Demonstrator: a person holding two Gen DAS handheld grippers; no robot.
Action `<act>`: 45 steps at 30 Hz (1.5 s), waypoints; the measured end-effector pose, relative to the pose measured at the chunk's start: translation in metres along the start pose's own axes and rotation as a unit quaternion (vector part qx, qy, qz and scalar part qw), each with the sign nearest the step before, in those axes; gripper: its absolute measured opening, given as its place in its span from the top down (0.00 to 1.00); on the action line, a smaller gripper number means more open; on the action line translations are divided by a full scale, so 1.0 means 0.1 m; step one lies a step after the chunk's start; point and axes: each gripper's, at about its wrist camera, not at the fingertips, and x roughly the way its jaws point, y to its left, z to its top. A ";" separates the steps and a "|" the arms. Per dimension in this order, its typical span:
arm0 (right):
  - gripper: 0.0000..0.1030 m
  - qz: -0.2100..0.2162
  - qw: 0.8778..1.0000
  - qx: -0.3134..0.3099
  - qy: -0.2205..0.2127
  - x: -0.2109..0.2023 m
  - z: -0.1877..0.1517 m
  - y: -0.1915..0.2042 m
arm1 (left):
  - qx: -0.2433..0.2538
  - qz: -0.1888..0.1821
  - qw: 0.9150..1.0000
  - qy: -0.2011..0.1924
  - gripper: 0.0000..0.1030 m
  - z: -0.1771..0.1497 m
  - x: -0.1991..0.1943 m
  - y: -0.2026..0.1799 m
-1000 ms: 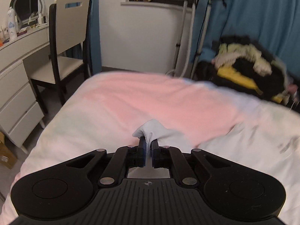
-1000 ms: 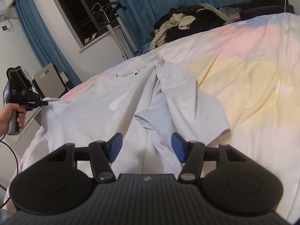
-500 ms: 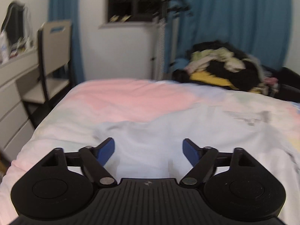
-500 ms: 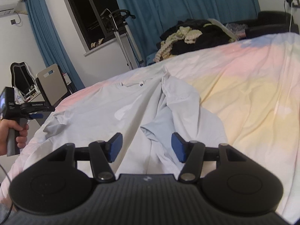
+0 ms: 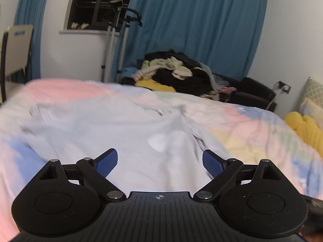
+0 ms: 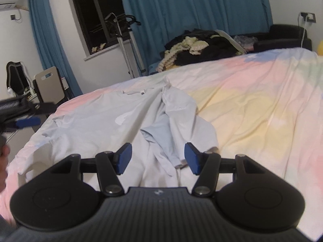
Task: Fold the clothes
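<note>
Here a pale blue shirt (image 6: 153, 119) of thin, wrinkled cloth lies spread on the bed (image 6: 262, 109), whose soft cover is blotched pink, yellow and blue. One sleeve is folded inward in rumpled ridges. The right gripper (image 6: 157, 157) hangs above the hem, its blue ribbed fingers (image 6: 124, 158) wide apart and empty. The left gripper (image 5: 159, 163) hovers over the shirt too, fingers likewise spread, gripping nothing. A heap of dark and cream clothes (image 6: 201, 48) sits beyond the bed.

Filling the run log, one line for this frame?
left claw open, empty | right claw open, empty | pale shirt flat on bedspread, right sleeve bunched | fold pending
</note>
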 end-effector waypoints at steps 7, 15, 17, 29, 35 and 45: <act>0.47 -0.027 0.999 -0.019 0.021 0.45 0.00 -0.22 | 0.004 -0.006 0.999 0.032 0.10 -0.28 0.19 0.06; 0.94 -0.031 0.998 -0.042 0.038 0.83 0.00 -0.33 | -0.017 -0.009 0.998 0.052 0.10 -0.27 0.41 0.24; 0.95 -0.024 0.999 0.015 0.023 0.72 0.13 -0.47 | -0.024 -0.015 0.998 0.054 0.10 -0.26 0.43 0.26; 0.96 -0.048 0.993 0.095 -0.041 0.40 1.11 -1.09 | -0.046 -0.041 0.997 0.056 0.10 -0.27 0.50 0.28; 0.93 -0.090 0.988 0.111 -0.049 0.57 1.14 -1.63 | -0.037 -0.037 0.997 0.065 0.10 -0.33 0.60 0.25; 0.97 -0.101 0.985 0.126 -0.058 0.81 1.01 -1.93 | -0.038 -0.027 0.996 0.078 0.10 -0.37 0.70 0.23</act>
